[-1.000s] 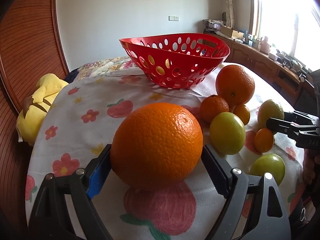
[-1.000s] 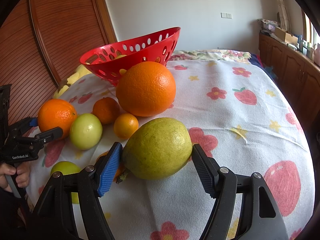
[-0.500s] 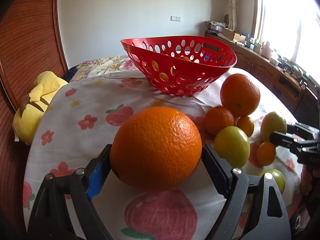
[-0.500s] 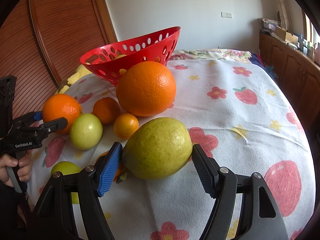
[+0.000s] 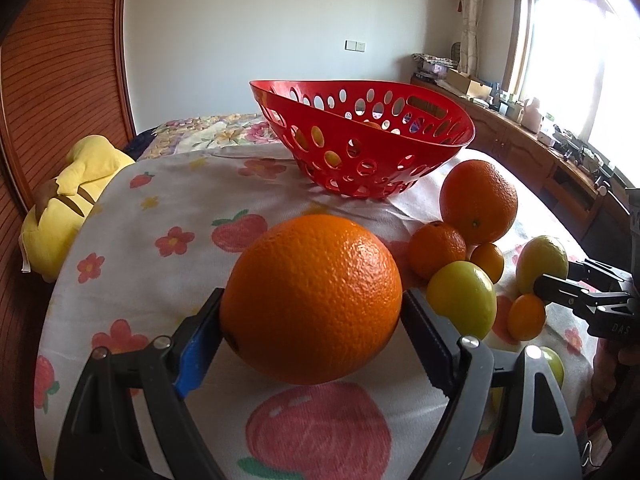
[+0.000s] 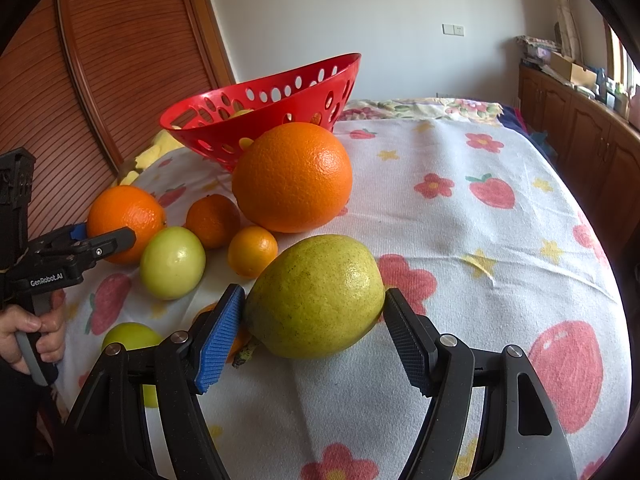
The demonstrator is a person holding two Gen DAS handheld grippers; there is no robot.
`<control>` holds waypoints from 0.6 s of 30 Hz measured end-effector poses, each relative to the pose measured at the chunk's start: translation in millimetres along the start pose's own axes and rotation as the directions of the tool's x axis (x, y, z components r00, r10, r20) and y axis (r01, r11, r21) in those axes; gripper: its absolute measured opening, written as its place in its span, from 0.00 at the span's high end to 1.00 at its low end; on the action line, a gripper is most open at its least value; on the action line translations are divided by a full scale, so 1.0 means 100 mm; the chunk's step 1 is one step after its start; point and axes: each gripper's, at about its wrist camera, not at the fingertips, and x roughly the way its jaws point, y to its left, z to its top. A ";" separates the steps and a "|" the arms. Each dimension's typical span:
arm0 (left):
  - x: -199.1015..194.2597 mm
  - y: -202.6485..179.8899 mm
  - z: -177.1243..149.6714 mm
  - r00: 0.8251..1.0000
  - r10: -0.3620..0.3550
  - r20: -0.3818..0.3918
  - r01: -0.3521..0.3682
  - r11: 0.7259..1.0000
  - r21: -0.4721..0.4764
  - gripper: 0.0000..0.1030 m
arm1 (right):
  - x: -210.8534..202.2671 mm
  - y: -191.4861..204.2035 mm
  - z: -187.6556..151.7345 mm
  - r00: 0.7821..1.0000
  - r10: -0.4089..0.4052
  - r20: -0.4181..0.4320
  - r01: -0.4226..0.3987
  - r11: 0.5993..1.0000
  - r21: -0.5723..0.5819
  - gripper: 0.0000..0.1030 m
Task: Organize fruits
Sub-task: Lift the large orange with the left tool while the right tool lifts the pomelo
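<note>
Fruit lies on the flower-printed cloth surface [image 6: 460, 240]. Left hand-held gripper [image 5: 312, 332], jaws closing, grips the big round orange [image 5: 312, 300]; right hand-held gripper [image 6: 314, 336] grasps the large yellow-green citrus [image 6: 316, 296] near the red perforated plastic basket [image 6: 280, 96].

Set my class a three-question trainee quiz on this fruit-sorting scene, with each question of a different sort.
1. True or false: the red basket holds no fruit at all.
2. Multiple choice: what sits between the fingers of the right gripper? A, a banana. B, a yellow-green citrus. C, a strawberry.
3. Short answer: name the fruit between the fingers of the left gripper.

Key
1. False: fruit shows through the holes and over the rim.
2. B.
3. An orange; the jaws are closing on it, with both pads against its sides.
</note>
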 end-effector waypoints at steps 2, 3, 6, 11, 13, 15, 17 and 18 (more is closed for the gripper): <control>0.00 0.01 0.00 1.000 -0.004 0.002 0.004 1.000 -0.006 0.17 | 0.00 0.00 0.00 1.000 0.000 0.000 0.000 1.000 -0.001 0.29; 0.00 0.01 0.00 1.000 -0.004 0.000 0.004 1.000 -0.007 0.17 | 0.00 0.00 0.00 1.000 -0.001 0.000 0.001 1.000 -0.001 0.29; 0.01 0.01 0.02 1.000 -0.006 -0.002 0.006 1.000 -0.006 0.16 | 0.00 0.00 0.00 1.000 0.000 0.000 0.000 1.000 -0.001 0.29; 0.04 0.00 0.05 1.000 -0.004 -0.008 0.004 1.000 -0.004 0.16 | 0.00 0.00 0.00 1.000 0.000 0.000 0.000 1.000 0.000 0.29; 0.04 0.00 0.05 1.000 -0.005 -0.004 0.005 1.000 -0.003 0.17 | 0.00 0.00 0.00 1.000 0.000 0.001 0.000 1.000 0.000 0.30; 0.03 0.00 0.05 1.000 -0.004 -0.005 0.004 1.000 0.000 0.17 | 0.00 0.00 0.00 1.000 -0.001 0.002 0.001 1.000 0.000 0.30; 0.03 -0.01 0.05 1.000 0.000 -0.007 0.000 1.000 0.006 0.18 | 0.00 0.01 0.00 1.000 -0.006 0.004 0.006 1.000 0.000 0.30; 0.02 -0.01 0.04 1.000 0.001 -0.006 -0.001 1.000 0.008 0.18 | 0.00 0.01 0.00 1.000 -0.008 0.005 0.008 1.000 0.001 0.30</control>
